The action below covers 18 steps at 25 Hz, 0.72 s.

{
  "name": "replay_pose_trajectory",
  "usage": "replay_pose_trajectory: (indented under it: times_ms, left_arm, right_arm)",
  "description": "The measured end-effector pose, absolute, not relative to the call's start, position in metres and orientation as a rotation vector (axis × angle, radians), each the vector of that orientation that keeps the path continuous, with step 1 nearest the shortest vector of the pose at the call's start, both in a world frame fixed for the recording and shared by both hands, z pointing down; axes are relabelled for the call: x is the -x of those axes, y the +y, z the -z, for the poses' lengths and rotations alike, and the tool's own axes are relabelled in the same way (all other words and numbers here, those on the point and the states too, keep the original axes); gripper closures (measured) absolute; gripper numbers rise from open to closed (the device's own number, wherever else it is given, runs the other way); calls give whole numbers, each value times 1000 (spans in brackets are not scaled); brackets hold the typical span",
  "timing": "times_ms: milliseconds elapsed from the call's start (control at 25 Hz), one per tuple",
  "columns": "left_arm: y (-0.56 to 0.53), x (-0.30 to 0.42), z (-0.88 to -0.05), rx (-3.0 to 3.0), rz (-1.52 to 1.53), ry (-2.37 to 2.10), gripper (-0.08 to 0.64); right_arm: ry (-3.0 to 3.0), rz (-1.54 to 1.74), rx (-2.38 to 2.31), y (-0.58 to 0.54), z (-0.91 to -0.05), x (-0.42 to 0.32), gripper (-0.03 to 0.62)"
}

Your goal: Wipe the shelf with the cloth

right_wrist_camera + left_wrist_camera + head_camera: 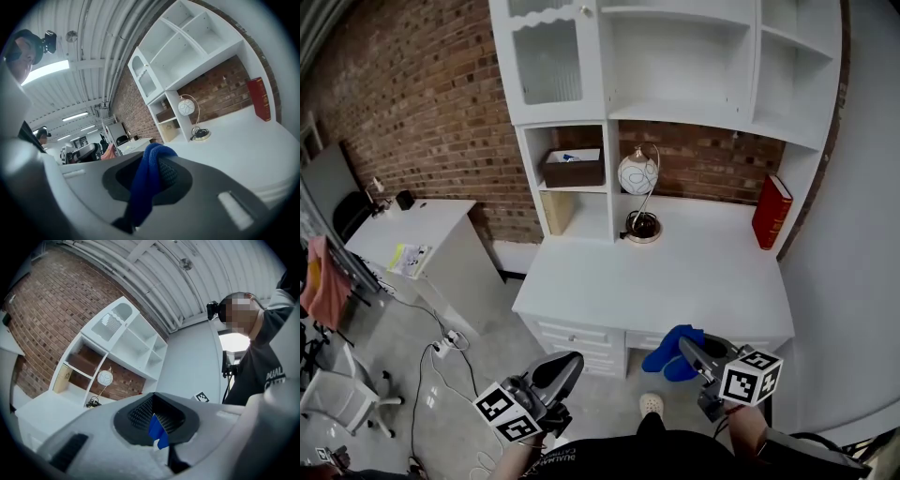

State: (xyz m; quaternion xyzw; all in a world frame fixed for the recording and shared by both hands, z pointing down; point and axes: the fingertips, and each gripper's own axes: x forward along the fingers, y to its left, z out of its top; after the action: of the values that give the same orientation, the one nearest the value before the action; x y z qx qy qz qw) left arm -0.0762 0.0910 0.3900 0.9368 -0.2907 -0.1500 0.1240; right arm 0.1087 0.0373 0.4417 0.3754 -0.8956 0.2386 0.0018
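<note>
Your right tool (690,348) is clamped on the blue cloth (669,352), bunched and drooping; your left tool (567,367) is closed

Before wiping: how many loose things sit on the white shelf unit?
4: brown box at left, tan box below it, globe lamp beside them, red book at right. Closed cabinet may hide more.

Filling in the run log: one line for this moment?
phase: pre-wipe | right claw: shut on blue cloth | left claw: shut | shelf: untouched
</note>
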Motion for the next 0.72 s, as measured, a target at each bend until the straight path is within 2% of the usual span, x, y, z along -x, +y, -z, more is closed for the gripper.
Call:
replay_pose_trajectory:
  times_ms: [720]
  left_arm:
    - [-114, 0, -356, -2768, 501, -993, 565]
  right_arm:
    - [-2868, -459, -1236, -150, -380, -207, 552]
